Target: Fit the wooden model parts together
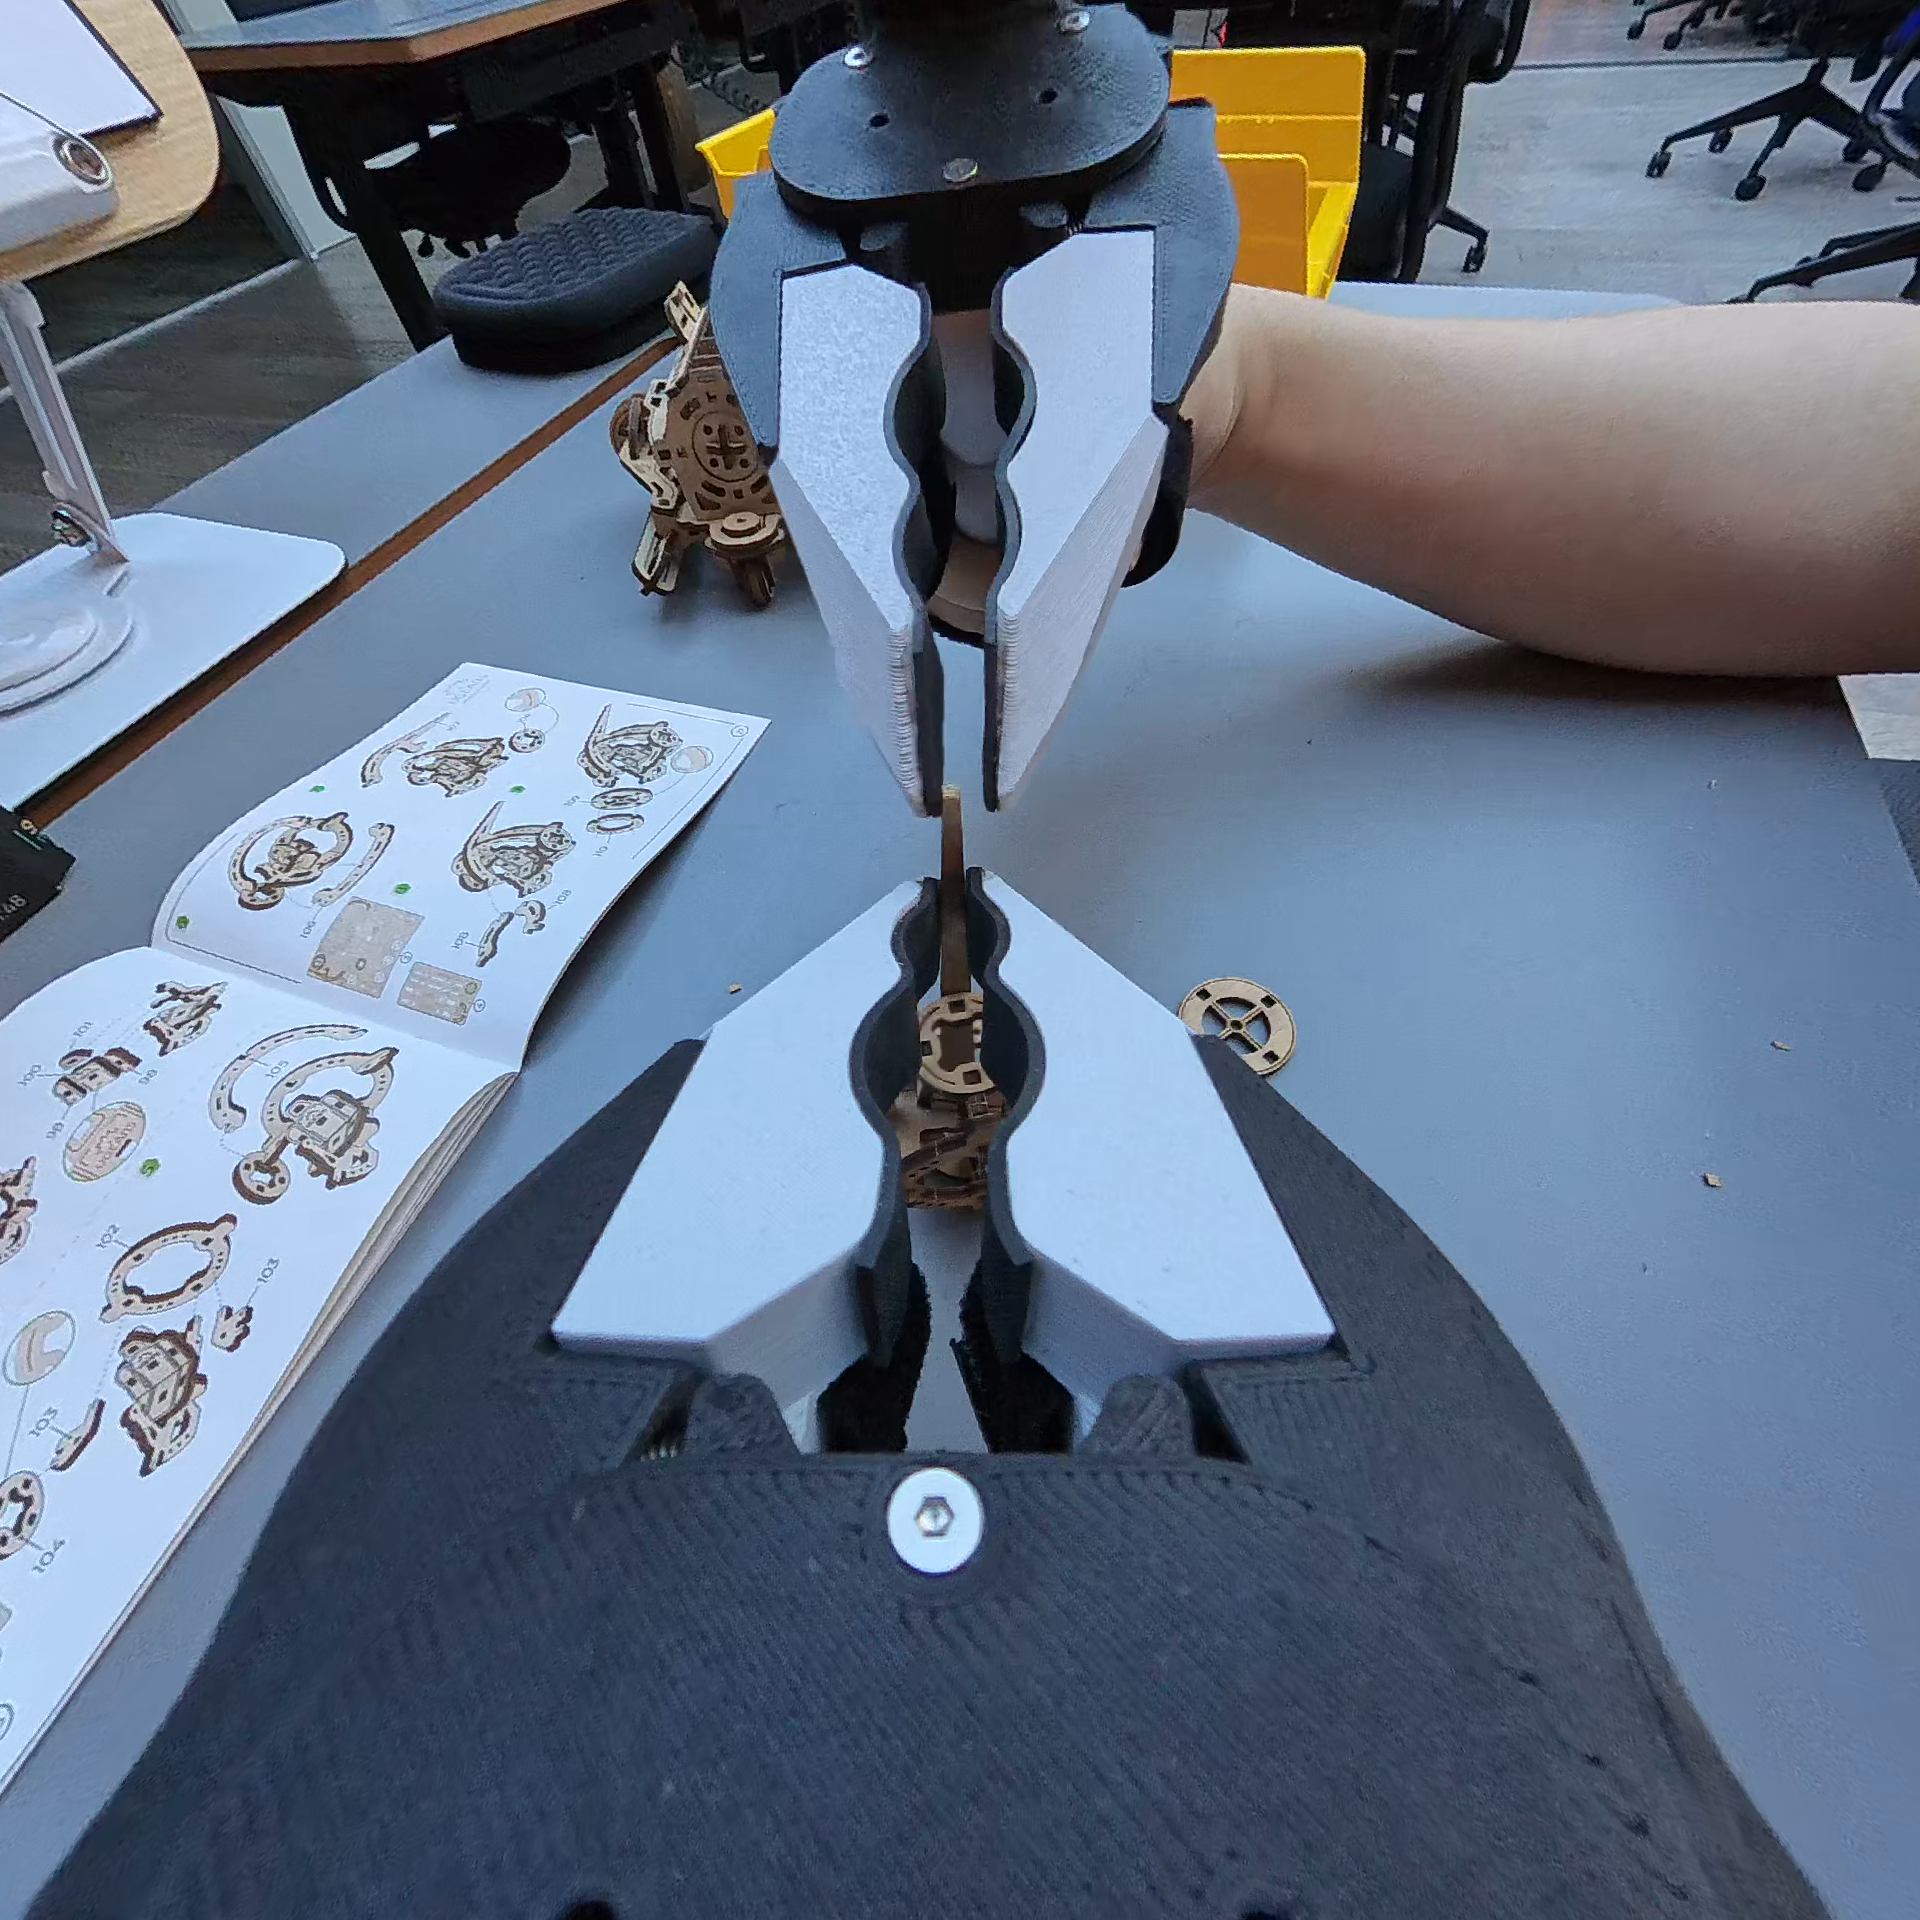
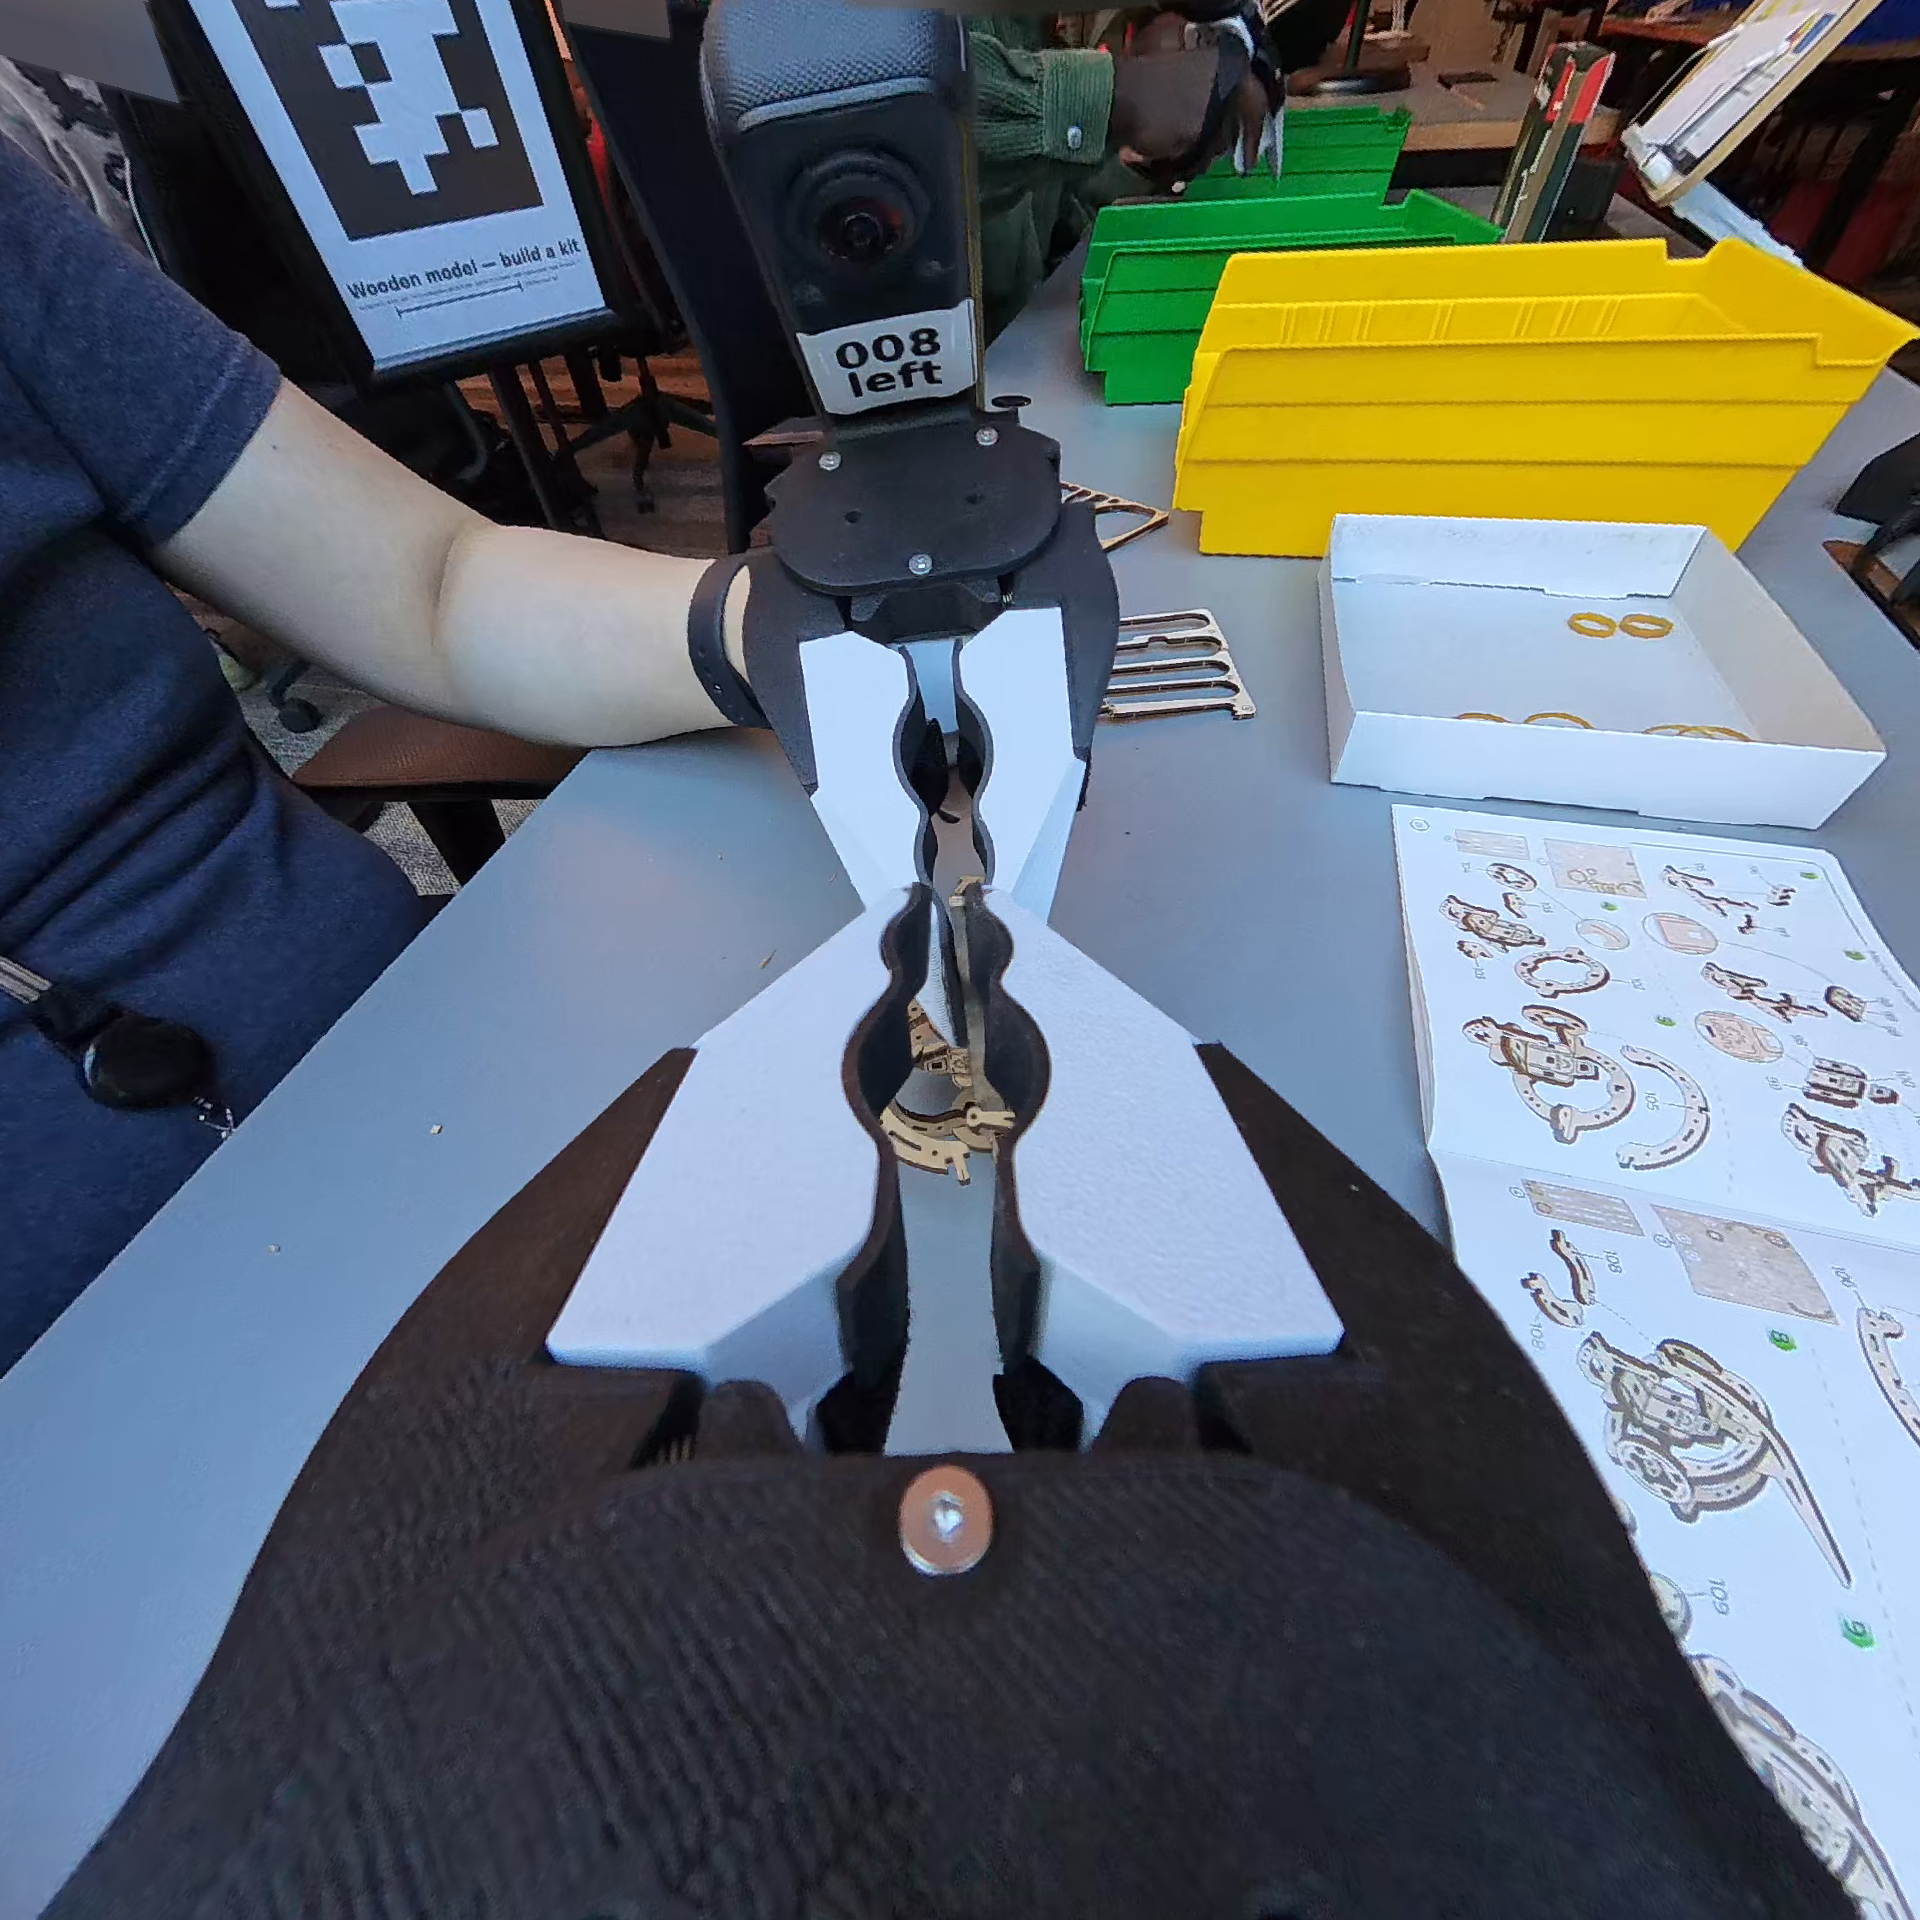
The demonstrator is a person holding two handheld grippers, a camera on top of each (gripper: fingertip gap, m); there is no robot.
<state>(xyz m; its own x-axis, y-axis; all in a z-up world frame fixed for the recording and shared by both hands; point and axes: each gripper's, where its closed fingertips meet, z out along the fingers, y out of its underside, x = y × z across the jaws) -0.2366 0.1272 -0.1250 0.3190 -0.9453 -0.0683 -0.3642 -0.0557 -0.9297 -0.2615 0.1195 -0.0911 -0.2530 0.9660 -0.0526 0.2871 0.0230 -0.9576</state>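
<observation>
My left gripper (image 1: 945, 891) is shut on a thin wooden part (image 1: 951, 862), seen edge-on and standing up from its tips. A small wooden sub-assembly (image 1: 951, 1091) shows through the gap between its fingers. My right gripper (image 1: 958, 802) faces it tip to tip from above. Its jaws are only narrowly apart around the part's top end. In the right wrist view my right gripper (image 2: 948, 899) has the same part (image 2: 968, 914) lying against one pad, and the left gripper (image 2: 935, 727) stands just beyond. The sub-assembly (image 2: 945, 1122) shows below.
An open instruction booklet (image 1: 416, 935) (image 2: 1662, 1039) lies on the grey table (image 1: 1455, 935). A half-built wooden model (image 1: 707, 468) and a round wooden wheel (image 1: 1236, 1023) lie nearby. Yellow bins (image 2: 1507, 416), green bins (image 2: 1247, 260), a white box (image 2: 1558, 769) and cut-out wooden sheets (image 2: 1174, 665) stand behind. A person's forearm (image 1: 1558, 468) rests on the table. My two grippers' fingertips are within a few centimetres of each other.
</observation>
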